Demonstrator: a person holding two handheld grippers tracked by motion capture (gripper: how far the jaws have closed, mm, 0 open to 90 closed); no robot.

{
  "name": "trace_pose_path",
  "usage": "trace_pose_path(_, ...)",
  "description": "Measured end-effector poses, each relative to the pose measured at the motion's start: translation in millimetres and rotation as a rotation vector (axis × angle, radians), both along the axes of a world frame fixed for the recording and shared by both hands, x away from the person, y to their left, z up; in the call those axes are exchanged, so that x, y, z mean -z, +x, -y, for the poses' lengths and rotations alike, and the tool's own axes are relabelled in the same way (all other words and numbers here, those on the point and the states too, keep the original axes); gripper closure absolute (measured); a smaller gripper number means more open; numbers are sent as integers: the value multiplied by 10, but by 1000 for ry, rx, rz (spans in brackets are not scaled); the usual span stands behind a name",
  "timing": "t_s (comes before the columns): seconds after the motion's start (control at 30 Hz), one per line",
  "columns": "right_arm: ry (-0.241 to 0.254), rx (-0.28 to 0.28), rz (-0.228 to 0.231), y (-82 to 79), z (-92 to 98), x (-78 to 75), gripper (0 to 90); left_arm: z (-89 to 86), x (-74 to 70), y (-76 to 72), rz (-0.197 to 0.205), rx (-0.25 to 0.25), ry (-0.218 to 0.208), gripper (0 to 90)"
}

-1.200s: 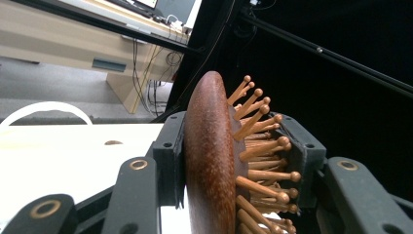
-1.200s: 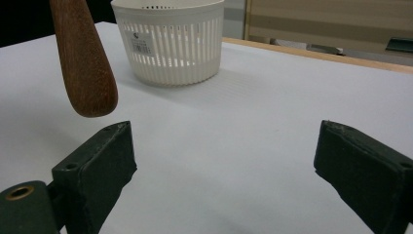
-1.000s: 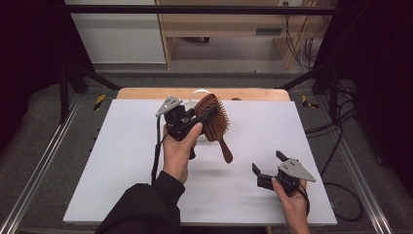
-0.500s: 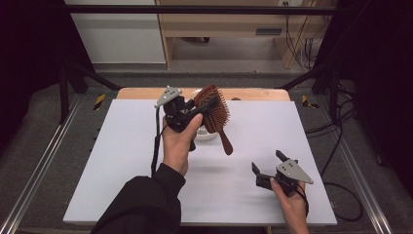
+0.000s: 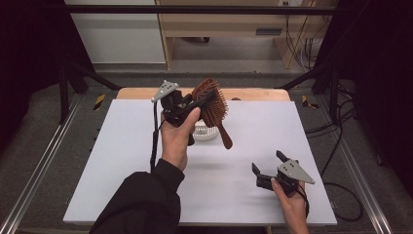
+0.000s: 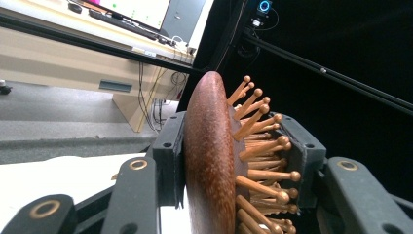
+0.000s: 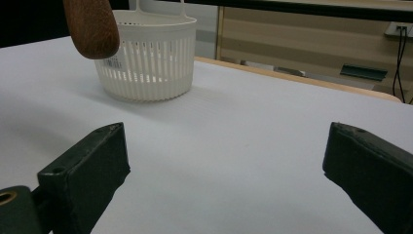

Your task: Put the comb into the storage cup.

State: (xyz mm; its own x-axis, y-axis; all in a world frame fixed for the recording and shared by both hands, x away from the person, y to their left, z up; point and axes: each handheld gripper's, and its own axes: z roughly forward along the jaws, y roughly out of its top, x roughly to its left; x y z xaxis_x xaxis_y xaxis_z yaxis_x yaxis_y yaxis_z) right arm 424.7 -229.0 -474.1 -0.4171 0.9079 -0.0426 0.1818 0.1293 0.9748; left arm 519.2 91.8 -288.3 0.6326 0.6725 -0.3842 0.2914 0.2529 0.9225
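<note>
left gripper [image 5: 195,103]: clamped on the hairbrush [image 5: 210,100] across its head, one jaw on the smooth wooden back, the other against the bristle side. You've got it lifted off the table, over the far-middle part.
hairbrush orientation: head up, handle [image 5: 225,136] hanging down toward you and to the right. Gripping the head leaves the handle free, so my read is the handle goes in first.
basket [image 5: 205,131]: white slotted tub standing upright on the table [image 5: 122,161], toward the far edge near the middle, directly below the brush. In the right gripper view the handle tip [image 7: 92,27] hangs just in front of the basket rim [image 7: 160,19], not inside yet.
right gripper [image 5: 267,165]: jaws spread wide, nothing between them, resting low near the near-right corner. Parked well clear of the basket, likely so it stays out of the drop path.
step, as I judge it: lining the brush up over the basket before lowering.
risk: the basket looks light; if the handle catches the rim, it could tip or slide. The idle right gripper could steady it.
</note>
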Motion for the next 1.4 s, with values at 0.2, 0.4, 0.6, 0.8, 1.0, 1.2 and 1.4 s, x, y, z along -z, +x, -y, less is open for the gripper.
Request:
trace_pose_path(0.2, 3, -10, -8, 7, -12, 9, 35, -64, -6, 40, -3, -19, -3, 513)
trace_pose_path(0.4, 24, -19, -16, 0, -8, 2, 36, -109, -24, 70, -1, -38, -12, 513)
trace_pose_path(0.6, 47, -35, -38, -2, 3, 6, 39, -135, -60, 150, 3, -46, -13, 513)
trace_pose_path(0.8, 58, -58, -55, 2, -2, 12, 38, -174, -138, 297, 12, -66, -29, 513)
trace_pose_path(1.0, 59, -72, -62, 17, -1, 20, 45, -178, -132, 398, 7, -82, -70, 513)
trace_pose_path(1.2, 64, -78, -57, 9, -4, 13, 46, -168, -198, 452, 30, -104, -63, 512)
trace_pose_path(1.4, 68, -78, -55, 11, -3, 12, 55, -163, -255, 494, 53, -115, -38, 511)
